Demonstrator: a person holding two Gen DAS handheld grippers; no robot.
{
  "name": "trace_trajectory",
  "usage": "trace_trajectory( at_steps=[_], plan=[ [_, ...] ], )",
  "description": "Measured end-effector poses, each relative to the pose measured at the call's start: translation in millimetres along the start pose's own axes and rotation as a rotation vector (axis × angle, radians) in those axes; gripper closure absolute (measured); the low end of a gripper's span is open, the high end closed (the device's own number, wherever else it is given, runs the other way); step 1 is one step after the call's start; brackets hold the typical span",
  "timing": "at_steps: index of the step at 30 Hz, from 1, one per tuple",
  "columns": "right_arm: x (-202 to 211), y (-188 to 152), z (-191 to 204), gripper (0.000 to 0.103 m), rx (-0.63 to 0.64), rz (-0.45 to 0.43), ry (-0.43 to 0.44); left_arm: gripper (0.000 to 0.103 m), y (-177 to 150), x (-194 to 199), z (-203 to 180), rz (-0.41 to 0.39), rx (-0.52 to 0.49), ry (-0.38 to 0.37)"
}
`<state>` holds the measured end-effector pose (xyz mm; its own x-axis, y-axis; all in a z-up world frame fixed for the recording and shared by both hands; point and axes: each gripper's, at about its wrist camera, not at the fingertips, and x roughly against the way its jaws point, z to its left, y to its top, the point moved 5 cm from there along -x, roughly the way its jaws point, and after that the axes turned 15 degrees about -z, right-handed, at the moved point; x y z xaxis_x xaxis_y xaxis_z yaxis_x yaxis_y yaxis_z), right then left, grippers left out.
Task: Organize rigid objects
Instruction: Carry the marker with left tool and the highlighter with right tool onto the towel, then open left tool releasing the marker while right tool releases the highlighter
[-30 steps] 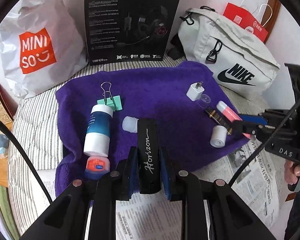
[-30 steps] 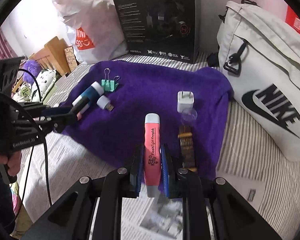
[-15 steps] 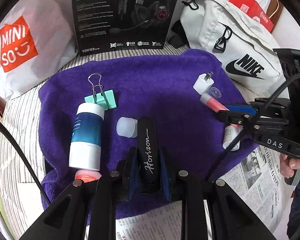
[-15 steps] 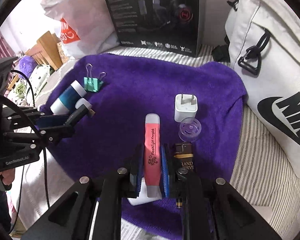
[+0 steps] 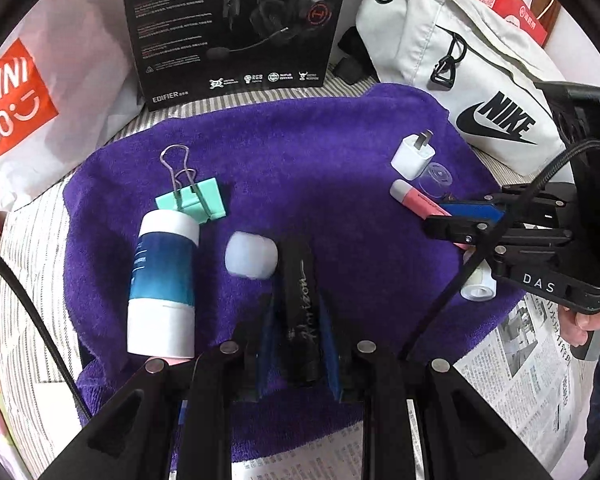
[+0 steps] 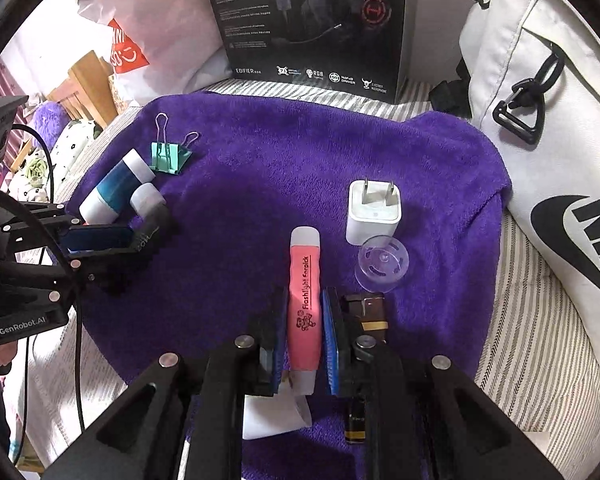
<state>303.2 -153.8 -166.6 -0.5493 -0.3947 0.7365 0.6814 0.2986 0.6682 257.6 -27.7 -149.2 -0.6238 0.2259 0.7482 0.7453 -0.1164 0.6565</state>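
Two grippers, each clamped on one stick-shaped item over the purple towel [image 5: 320, 152].

The left gripper [image 5: 296, 320] grips a black "Horizon" stick [image 5: 302, 300], the right gripper [image 6: 302, 332] a pink earpick [image 6: 305, 280]; both items run lengthwise away toward the towel's far edge. Nearby lie one bottle [image 5: 162, 280], one binder clip [image 5: 198, 202], one charger [image 6: 374, 212], one clear cap [image 6: 382, 262].

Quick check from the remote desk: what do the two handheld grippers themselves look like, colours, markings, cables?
Both are black linkage frames with silver pivot pins and blue pads inside the fingers. The left gripper has "GenRobot.AI" in white on its body and a black cable looping from it. The right gripper shows white "DAS" lettering and a black cable too.
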Motion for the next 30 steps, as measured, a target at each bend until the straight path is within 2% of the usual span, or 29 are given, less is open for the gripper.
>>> trace_trajectory(
  at_steps=[22, 26, 30],
  plan=[
    [-1, 0, -1, 0.086, 0.032, -0.013, 0.013, 0.081, -8, -6, -3, 0.037, -0.025, -0.003],
    [1, -2, 1, 0.078, 0.031, -0.003, 0.026, 0.08, -10, -3, -4, 0.036, -0.033, 0.01],
    [4, -5, 4, 0.071, 0.037, 0.007, 0.026, 0.074, -12, 1, -4, 0.043, -0.019, 0.007]
  ],
)
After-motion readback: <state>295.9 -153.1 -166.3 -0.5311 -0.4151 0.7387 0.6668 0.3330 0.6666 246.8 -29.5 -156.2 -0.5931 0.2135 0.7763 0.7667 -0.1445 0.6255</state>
